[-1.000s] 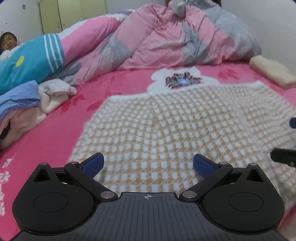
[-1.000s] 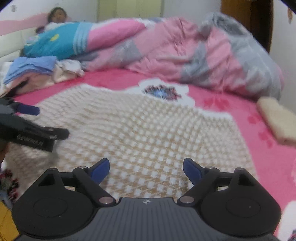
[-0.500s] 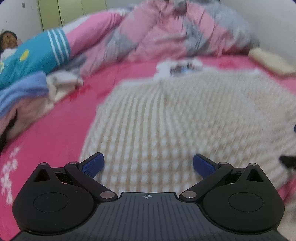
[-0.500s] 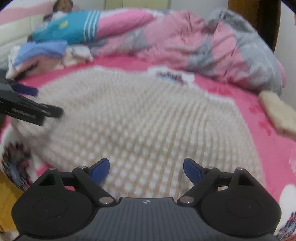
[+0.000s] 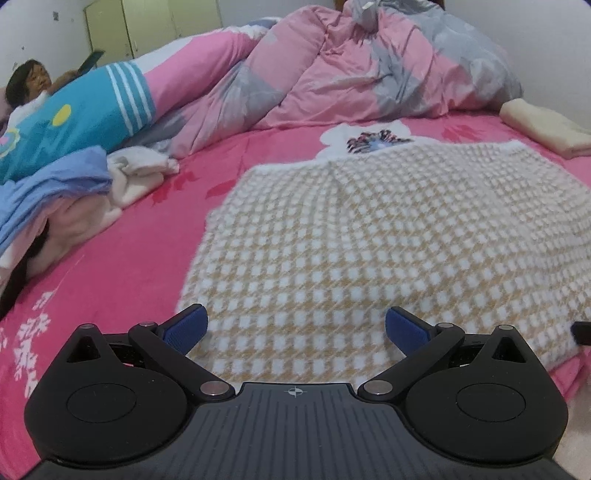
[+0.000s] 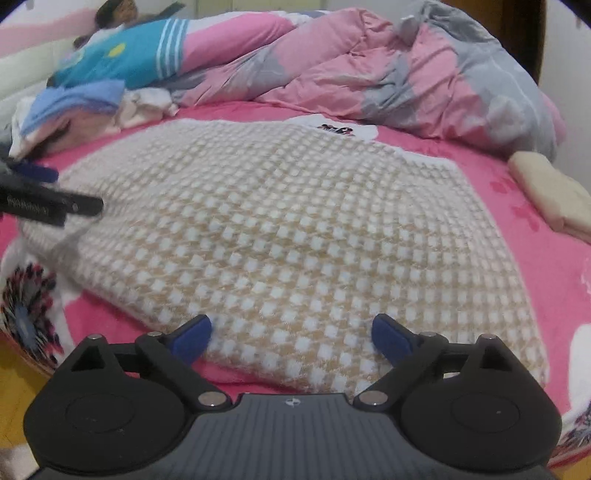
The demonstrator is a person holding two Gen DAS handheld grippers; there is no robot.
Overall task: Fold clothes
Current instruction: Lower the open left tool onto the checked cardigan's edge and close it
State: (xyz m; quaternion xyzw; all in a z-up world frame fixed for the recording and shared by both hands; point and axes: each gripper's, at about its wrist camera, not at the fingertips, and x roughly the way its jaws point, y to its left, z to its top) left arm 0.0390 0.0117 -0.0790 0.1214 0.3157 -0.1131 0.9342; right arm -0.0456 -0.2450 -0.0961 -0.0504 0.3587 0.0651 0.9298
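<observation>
A bed with a bright pink sheet (image 5: 122, 266) printed with white flowers fills both views, and the room behind it shows a pale wall with yellow-green cupboard doors (image 5: 147, 26) at the far left. On the left side of the bed a person (image 5: 74, 110) in a blue top with white stripes lies back, partly under a crumpled pink and grey quilt (image 5: 351, 62) that runs along the far edge. In front of the person sits a loose heap of clothes (image 5: 55, 192), blue on top, pink and cream below.

In the middle lies the task's garment, a beige and white checked knit (image 5: 369, 236), spread flat on the sheet, its near edge reaching the front edge of the bed. The left tool (image 5: 294, 328) hovers over the knit's near left part with its blue pads spread wide apart, gripping nothing. In the right wrist view the left tool's dark body shows at the left border, at the knit's left edge. The right tool (image 6: 291, 334) is likewise spread wide above the knit's near edge, empty.

At the far right of the bed, apart from the knit, rests a folded cream cloth (image 6: 550, 192)
</observation>
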